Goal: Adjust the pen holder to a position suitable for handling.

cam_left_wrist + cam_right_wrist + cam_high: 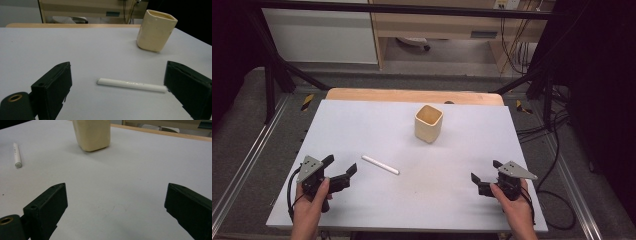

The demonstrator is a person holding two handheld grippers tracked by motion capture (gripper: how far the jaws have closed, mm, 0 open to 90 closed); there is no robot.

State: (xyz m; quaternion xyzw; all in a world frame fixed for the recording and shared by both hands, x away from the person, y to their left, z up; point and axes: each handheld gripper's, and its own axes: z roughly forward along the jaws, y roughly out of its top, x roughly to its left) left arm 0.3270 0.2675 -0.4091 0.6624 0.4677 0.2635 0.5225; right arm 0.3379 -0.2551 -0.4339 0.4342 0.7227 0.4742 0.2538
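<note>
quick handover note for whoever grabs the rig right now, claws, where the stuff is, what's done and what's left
Left claw: open, holding nothing, low over the table at the near left, jaws pointed at the white stick.
Right claw: open, holding nothing, at the near right, well away from both items.
White stick: lying flat on the table, just ahead of the left claw, untouched.
Cream cup: upright farther back near the centre; its inside is not visible.
Done: nothing gripped yet.
Left: probably close the left claw on the stick and lift it; the cup looks like the likely destination.

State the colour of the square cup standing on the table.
The square cup is pale cream-yellow, clearest in the left gripper view.
</note>
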